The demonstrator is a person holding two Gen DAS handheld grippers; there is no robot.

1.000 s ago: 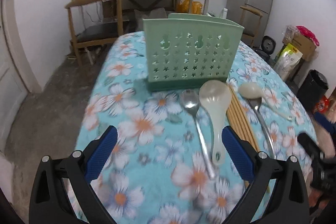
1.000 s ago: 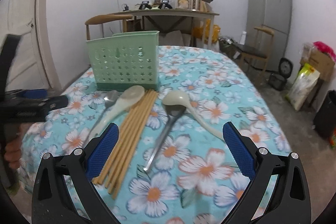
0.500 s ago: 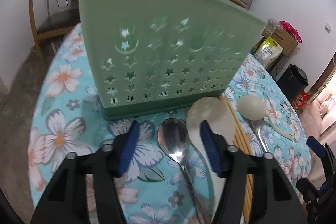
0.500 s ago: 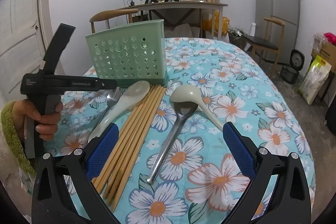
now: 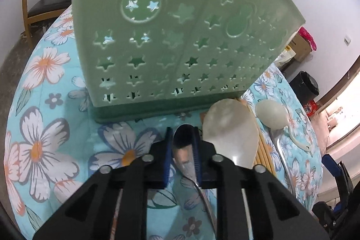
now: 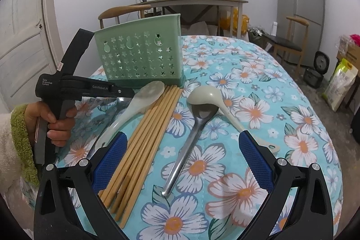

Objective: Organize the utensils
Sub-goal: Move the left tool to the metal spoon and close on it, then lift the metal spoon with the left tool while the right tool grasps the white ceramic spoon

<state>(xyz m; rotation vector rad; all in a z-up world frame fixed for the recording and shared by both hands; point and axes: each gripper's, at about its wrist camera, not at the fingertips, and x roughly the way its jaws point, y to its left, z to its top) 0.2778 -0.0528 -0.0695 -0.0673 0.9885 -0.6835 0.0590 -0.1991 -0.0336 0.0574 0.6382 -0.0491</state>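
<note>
A green star-pierced utensil holder [image 5: 180,37] [image 6: 141,57] stands on the flowered tablecloth [image 5: 45,145]. Just in front of it lies a small metal spoon [image 5: 183,150]. My left gripper [image 5: 182,131] [image 6: 130,95] is closing, its blue pads pressed on both sides of the spoon's bowl. Beside it lie a pale rice paddle [image 5: 231,138] [image 6: 144,98], several wooden chopsticks [image 6: 148,134], a metal ladle [image 6: 193,129] and a cream ladle [image 6: 207,96]. My right gripper [image 6: 181,134] hangs open over the metal ladle's handle, holding nothing.
A person's hand [image 6: 58,120] in a fleecy sleeve grips the left tool. Behind the table stand a wooden chair [image 6: 121,12], a cluttered desk [image 6: 193,1], a second chair [image 6: 290,42] and a fridge [image 6: 301,3]. The table drops off at the right [image 6: 333,150].
My left gripper has moved forward and down to the holder's base, and its jaws have come in from wide apart onto the metal spoon's bowl. The right gripper has barely shifted.
</note>
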